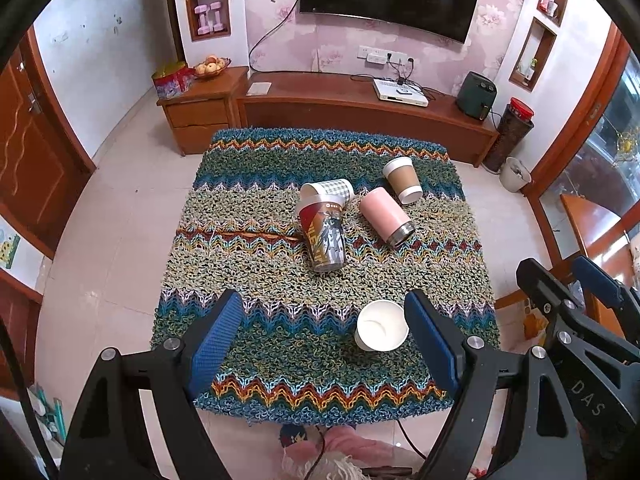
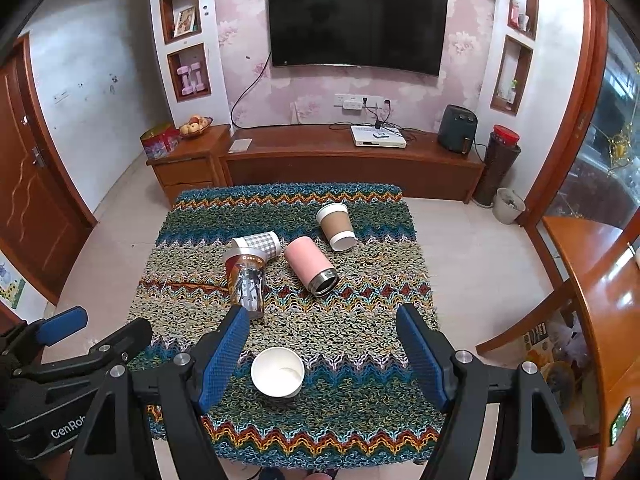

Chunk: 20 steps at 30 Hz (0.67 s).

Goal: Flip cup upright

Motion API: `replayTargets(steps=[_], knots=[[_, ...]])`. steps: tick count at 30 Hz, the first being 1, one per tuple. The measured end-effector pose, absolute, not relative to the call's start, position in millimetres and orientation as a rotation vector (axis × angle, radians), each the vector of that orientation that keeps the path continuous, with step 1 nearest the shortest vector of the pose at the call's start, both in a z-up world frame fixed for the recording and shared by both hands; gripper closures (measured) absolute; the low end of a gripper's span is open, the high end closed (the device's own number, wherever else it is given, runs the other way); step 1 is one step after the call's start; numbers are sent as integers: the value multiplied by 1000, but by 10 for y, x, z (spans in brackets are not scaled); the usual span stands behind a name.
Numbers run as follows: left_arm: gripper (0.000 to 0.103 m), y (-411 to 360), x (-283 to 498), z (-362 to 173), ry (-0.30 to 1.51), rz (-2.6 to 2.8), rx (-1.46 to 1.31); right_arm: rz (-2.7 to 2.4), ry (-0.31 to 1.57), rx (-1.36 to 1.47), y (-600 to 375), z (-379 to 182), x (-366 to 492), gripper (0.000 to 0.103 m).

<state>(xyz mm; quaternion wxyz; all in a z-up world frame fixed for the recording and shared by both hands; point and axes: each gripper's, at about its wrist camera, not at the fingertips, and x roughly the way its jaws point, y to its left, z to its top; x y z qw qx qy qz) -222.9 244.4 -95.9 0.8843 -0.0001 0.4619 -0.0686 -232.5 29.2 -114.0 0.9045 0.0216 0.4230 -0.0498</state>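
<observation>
Both pairs of tongs hang spread wide and empty above the near edge of the tabletop, the left tongs and the right tongs side by side. Just ahead of them a white paper cup already stands mouth up. Farther out lie four cups on their sides: a printed tall cup with its rim against a checked cup, a pink steel-rimmed tumbler beside it, and a brown sleeved cup near the far edge.

The risks seem plain. Reaching past the white cup could knock it over — it sits right between the right tongs' blades. The printed and checked cups touch, so lifting one may roll the other. The shaggy woven cover gives uneven footing — a tall cup set down may topple. The tumbler's smooth wall could slip in a light squeeze.
</observation>
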Motion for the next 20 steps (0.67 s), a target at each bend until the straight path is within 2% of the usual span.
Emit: replayTargets(steps=[20], knots=[[18,2396,-2213,-1019,953,-125,28,-112,884,37,257,-1147,-2274,27]])
